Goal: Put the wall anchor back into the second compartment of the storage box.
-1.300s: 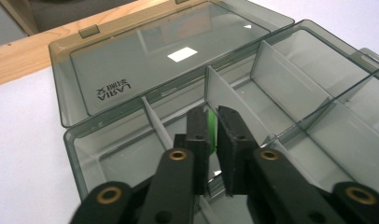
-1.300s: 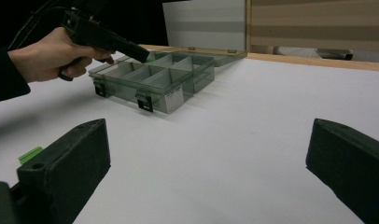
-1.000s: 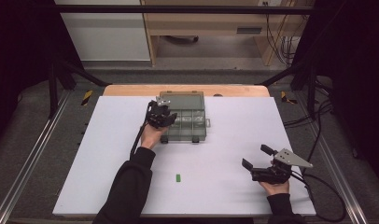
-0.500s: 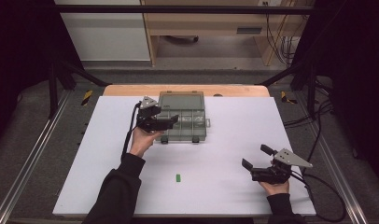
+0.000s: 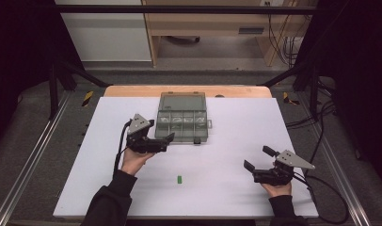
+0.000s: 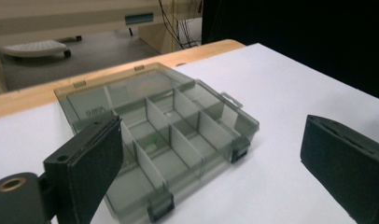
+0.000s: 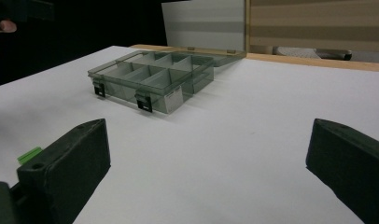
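In the high view, the left gripper (image 5: 162,141) is hovering just off the near left corner of the compartment box (image 5: 182,123), its jaws having just been opening and now standing wide with nothing between them. The box is lying open at the far middle of the white counter (image 5: 226,117), its lid folded back flat. A small green piece (image 5: 179,179) is lying well apart from the box, toward the near edge. The right gripper (image 5: 258,158) is resting near the counter's right side, jaws spread and empty; the hand beneath it is mostly hidden by the gripper body.

In the left gripper view, the two black jaws are standing far apart, the left one covering the box's (image 6: 169,135) near corner. Something small and pale green is sitting in one middle compartment, too faint to identify.

In the right gripper view, the jaws are again gaping with bare counter (image 7: 253,140) between them. The box (image 7: 155,79) is lying farther off, and the green piece (image 7: 28,154) is peeking out, half hidden behind the left jaw.
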{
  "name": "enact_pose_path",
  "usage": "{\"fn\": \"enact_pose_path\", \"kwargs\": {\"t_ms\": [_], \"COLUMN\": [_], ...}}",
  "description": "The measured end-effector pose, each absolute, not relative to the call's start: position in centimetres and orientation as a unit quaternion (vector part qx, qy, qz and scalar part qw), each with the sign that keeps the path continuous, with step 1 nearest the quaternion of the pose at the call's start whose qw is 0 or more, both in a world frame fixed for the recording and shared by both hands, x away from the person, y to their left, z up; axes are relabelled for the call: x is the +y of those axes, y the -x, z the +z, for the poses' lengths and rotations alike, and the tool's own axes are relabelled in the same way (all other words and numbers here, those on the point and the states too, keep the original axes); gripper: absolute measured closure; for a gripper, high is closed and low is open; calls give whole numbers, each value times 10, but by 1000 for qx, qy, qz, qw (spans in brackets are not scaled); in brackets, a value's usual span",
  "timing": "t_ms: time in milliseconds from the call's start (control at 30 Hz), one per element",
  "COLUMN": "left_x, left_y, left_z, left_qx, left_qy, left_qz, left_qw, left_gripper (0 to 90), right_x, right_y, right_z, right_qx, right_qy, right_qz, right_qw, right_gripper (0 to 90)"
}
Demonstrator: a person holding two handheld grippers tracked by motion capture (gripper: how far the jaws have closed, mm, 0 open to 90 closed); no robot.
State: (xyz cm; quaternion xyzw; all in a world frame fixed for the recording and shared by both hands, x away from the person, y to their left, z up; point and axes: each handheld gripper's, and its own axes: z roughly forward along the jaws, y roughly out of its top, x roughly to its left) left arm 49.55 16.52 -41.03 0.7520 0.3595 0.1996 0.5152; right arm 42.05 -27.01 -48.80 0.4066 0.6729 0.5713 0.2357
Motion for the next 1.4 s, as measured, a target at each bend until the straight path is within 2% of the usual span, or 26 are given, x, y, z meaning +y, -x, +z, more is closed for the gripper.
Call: {"fn": "enact_pose_path", "kwargs": {"t_ms": [800,1400], "left_x": [174,144], "left_y": [-438,-425], "left_z": [-453,-484], "left_qx": [357,373], "left_qy": [-762,-804], "left_qz": [183,160], "left_qw": [509,435], "left_gripper": [45,47], "right_x": [-270,-269], "right_y": [-420,-419], "right_z": [-488,-488], "right_qx": [674,674], "right_qy": [-406,-405], "right_qz": [571,572], "right_qw": [236,234], "right_gripper": [2,2]}}
